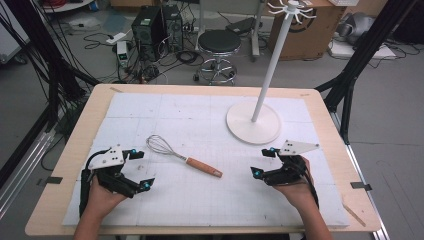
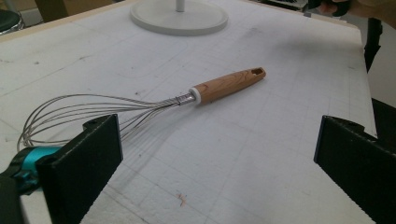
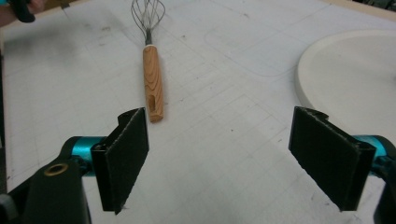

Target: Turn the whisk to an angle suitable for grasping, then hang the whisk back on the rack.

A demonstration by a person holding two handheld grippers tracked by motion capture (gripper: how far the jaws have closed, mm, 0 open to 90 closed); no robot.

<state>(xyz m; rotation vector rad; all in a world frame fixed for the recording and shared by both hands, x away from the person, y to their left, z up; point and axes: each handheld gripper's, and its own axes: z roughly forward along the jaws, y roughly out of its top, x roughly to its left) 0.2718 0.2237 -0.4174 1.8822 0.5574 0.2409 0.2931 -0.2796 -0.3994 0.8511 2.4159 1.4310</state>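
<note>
A wire whisk with a wooden handle lies flat on the white mat, wires toward the far left and handle toward the near right. My left gripper rests on the mat just left of it, jaws open with nothing between them. In the left gripper view the whisk lies ahead of the left gripper. My right gripper sits to the right of the handle end, apart from it, and is open. In the right gripper view the whisk lies ahead and left of the empty right gripper.
A white hook stand has its round base on the mat at the far right, close to my right gripper; the base fills the right of the right gripper view. The wooden table edge frames the mat. A stool stands beyond the table.
</note>
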